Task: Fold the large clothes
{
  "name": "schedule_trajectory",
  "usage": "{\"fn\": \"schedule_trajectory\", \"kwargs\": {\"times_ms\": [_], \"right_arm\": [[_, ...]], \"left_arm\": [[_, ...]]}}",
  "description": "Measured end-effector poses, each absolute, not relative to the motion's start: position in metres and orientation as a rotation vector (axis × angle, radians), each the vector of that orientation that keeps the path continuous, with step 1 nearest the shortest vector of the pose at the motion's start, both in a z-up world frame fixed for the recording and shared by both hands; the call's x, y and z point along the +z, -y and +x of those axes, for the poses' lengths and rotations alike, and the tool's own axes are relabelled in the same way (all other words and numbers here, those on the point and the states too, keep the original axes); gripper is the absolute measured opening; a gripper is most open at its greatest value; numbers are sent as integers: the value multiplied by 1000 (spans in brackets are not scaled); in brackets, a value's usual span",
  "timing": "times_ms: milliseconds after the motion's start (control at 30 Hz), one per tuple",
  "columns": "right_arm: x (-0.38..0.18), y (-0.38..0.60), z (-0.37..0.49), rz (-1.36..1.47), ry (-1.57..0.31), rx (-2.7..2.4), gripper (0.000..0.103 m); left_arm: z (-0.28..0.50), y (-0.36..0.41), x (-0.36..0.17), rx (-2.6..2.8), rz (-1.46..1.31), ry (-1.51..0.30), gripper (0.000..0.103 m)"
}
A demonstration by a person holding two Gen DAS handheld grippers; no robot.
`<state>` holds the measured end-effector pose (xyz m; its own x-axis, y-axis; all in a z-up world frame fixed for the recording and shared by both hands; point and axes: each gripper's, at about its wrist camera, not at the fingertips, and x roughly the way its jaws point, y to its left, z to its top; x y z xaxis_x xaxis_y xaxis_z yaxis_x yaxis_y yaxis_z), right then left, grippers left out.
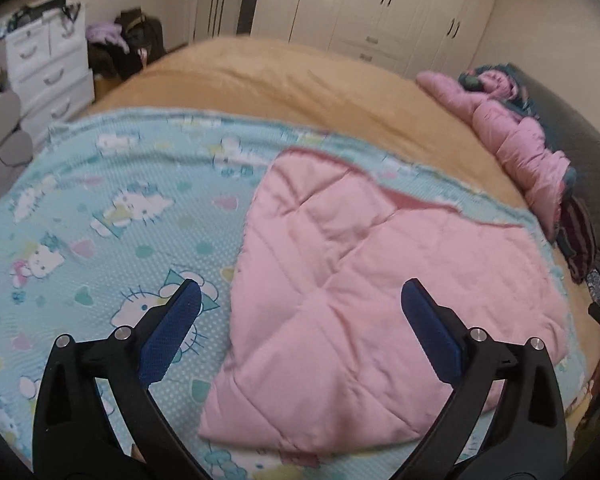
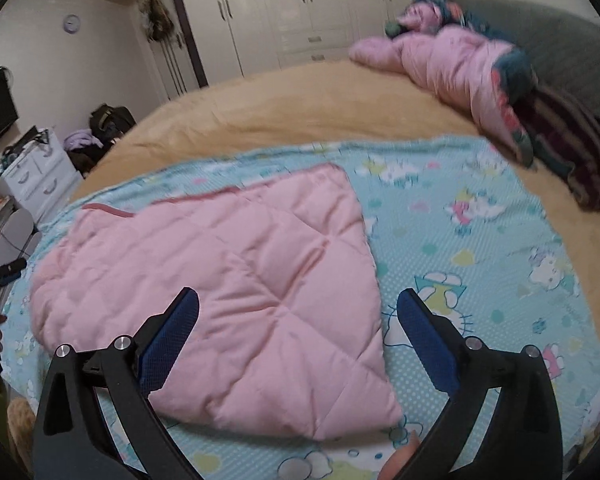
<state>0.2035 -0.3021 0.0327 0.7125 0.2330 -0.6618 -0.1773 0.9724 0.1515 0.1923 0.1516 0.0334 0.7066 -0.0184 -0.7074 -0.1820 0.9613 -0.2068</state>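
Showing: folded pink quilted jacket [image 1: 340,280] lying on cartoon-print sheet [image 1: 80,208], on bed [image 1: 260,76].
Left tongs [image 1: 300,312]: spread wide, empty, above jacket.
Right tongs [image 2: 298,316]: spread wide, empty.
Risk: puffy padding may spring the fold open, since nothing pins it.

No words, numbers or brand names can be read in either view. Only cartoon cat pictures, hearts and dots are printed on the blue sheet [image 1: 100,208], in the lower half of both views. A round wall clock [image 2: 71,23] is seen at the upper left, too blurred to be read.
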Motion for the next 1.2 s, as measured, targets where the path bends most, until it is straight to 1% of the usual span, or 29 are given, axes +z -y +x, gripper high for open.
{"fn": "schedule_trajectory", "kwargs": {"times_ms": [133,300,467,667,967,1067,1200], "right_arm": [[51,290,169,72,-673,262,99],[67,275,128,52,-604,297,99],[70,264,94,27,-550,288,99],[52,249,57,-47,-500,249,99],[4,235,33,-5,-600,251,99],[-2,229,32,-6,-643,268,99],[0,228,29,12,-638,276,99]], "left_arm": [[166,-128,58,71,-239,-704,94],[132,-98,71,20,-228,-646,94],[98,-84,65,-9,-231,-619,94],[63,-67,41,-26,-183,-599,94],[39,-57,1,36,-196,-653,94],[38,-55,-2,47,-170,-663,94],[36,-59,-6,34,-196,-672,94]]}}
